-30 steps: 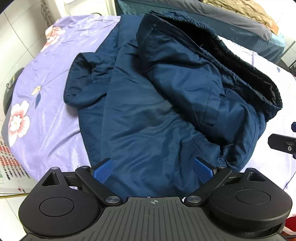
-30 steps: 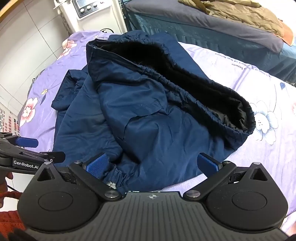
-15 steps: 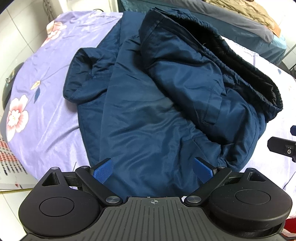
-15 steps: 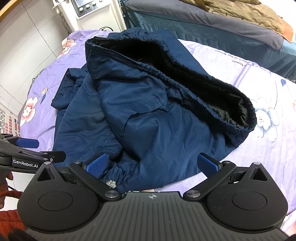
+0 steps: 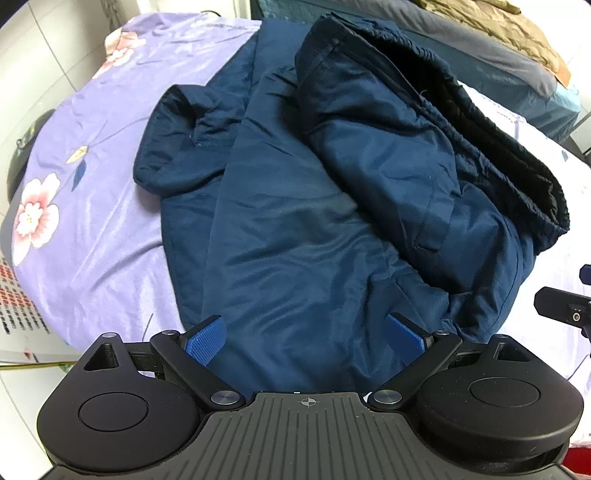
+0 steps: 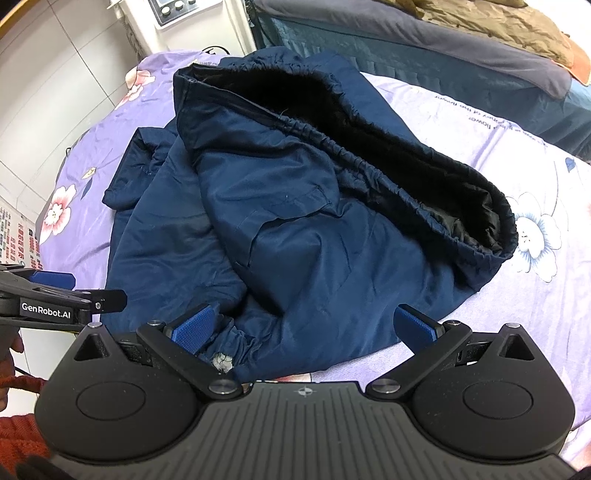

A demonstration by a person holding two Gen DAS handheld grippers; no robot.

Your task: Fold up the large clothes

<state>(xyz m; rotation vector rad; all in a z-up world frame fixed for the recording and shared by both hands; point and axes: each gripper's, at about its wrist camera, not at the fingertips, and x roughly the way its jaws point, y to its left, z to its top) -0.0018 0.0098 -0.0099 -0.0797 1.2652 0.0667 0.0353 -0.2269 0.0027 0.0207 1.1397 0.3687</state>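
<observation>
A large navy jacket (image 5: 314,229) with black lining lies bunched on a purple floral bedsheet (image 5: 92,155). Its hem half is doubled over the body, and the elastic hem with black lining (image 6: 424,166) faces up at the right. A sleeve or collar part (image 5: 173,147) sticks out at the left. My left gripper (image 5: 304,338) hovers open over the jacket's near edge, holding nothing. My right gripper (image 6: 304,328) is open above the near edge too, with an elastic cuff (image 6: 225,347) by its left finger. The left gripper (image 6: 55,291) shows at the left of the right wrist view.
A second bed with a grey cover (image 6: 424,40) and a tan blanket (image 6: 517,26) stands behind. A white appliance (image 6: 184,26) stands at the back left, near a tiled wall. Printed paper (image 5: 18,295) lies at the bed's left edge. A red sleeve (image 6: 18,435) shows bottom left.
Both grippers have moved slightly forward over the jacket and stayed open. The jacket itself has not moved.
</observation>
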